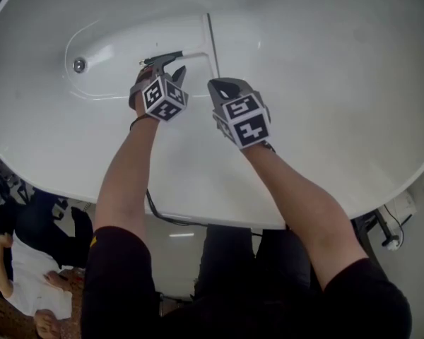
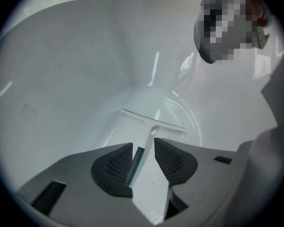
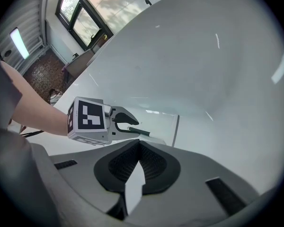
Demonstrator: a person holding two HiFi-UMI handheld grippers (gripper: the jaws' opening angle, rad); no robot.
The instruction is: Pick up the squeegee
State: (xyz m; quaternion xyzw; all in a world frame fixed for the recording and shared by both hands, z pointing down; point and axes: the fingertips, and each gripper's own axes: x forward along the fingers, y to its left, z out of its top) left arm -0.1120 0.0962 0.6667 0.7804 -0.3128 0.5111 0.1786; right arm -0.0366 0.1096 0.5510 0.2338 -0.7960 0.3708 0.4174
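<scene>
A squeegee [image 1: 212, 44] lies on the floor of a white bathtub [image 1: 325, 83], its thin blade across the far end and its dark green handle pointing back at me. In the left gripper view the blade [image 2: 154, 120] runs crosswise ahead and the handle sits between the pads. My left gripper [image 1: 162, 63] [image 2: 143, 157] is open around that handle, which lies against the left pad with a gap to the right pad. The right gripper [image 1: 226, 87] [image 3: 139, 160] hovers just right of it, shut on nothing. From the right gripper view I see the left gripper [image 3: 125, 122] straddling the handle [image 3: 135, 132].
The tub's drain [image 1: 79, 65] is at the left end of the basin, and the curved walls rise on all sides. The tub's near rim [image 1: 198, 214] runs under my forearms. A seated person [image 1: 28, 260] is at the lower left. Windows [image 3: 78, 18] show beyond the tub.
</scene>
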